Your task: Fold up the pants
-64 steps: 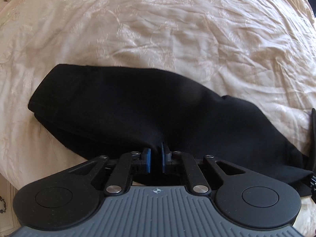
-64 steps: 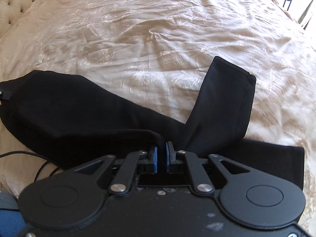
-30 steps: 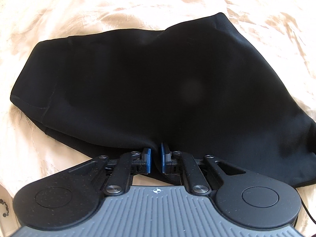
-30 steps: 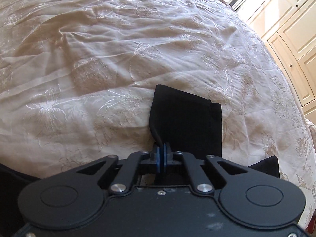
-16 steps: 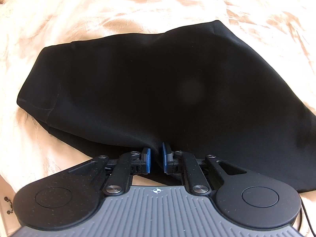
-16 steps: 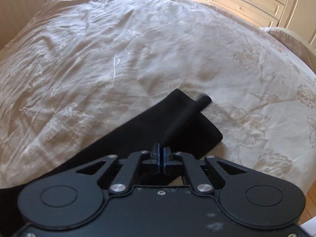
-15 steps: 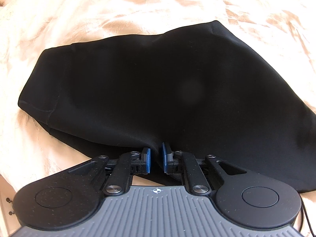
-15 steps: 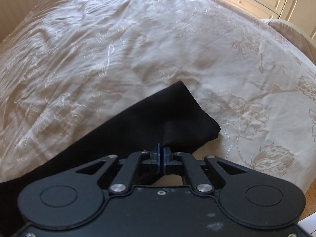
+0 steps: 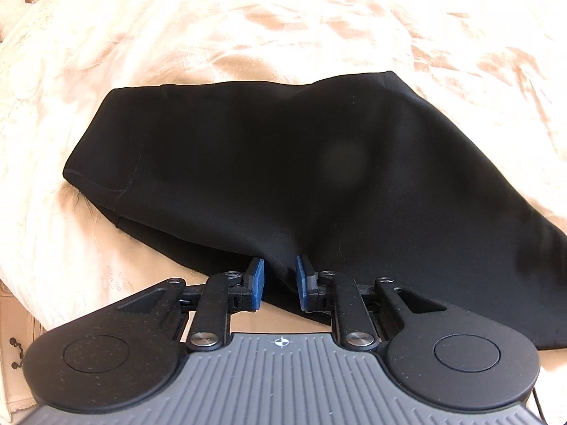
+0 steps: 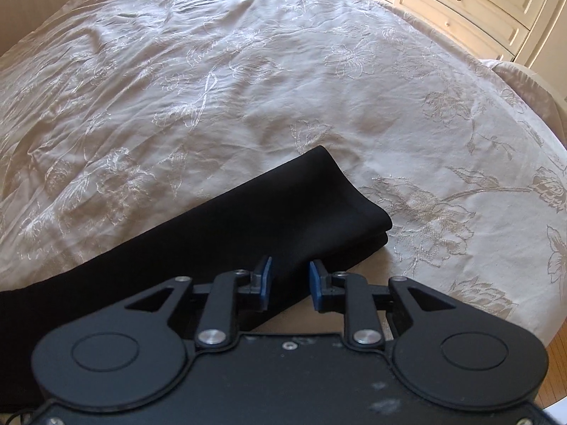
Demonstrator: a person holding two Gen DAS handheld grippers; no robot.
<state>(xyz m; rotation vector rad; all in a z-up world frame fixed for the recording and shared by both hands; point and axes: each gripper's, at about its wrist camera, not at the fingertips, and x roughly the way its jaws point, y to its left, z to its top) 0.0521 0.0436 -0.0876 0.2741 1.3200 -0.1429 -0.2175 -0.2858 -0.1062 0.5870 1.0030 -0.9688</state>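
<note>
Pants (image 9: 283, 163), black, of smooth matte cloth, lie folded lengthwise on the bedspread (image 9: 248, 24), close to its near edge. In the left wrist view the wide end shows a stitched hem at the left and a second layer peeking out beneath it. In the right wrist view the leg end (image 10: 319, 205) is a flat doubled band with a rounded far corner and two stacked edges at its right side. The bedspread is cream, wrinkled, embroidered with flowers; broad bare cloth lies beyond and to both sides of the garment.

The left gripper (image 9: 280, 281) has just been opening; its blue pads stand apart with a ridge of cloth between them, seemingly no longer pinched, though the dark cloth makes contact hard to judge. The right gripper (image 10: 290, 281) has likewise just been opening, its pads clear of the cloth between them. White drawers (image 10: 460, 3) stand past the bed's far corner.
</note>
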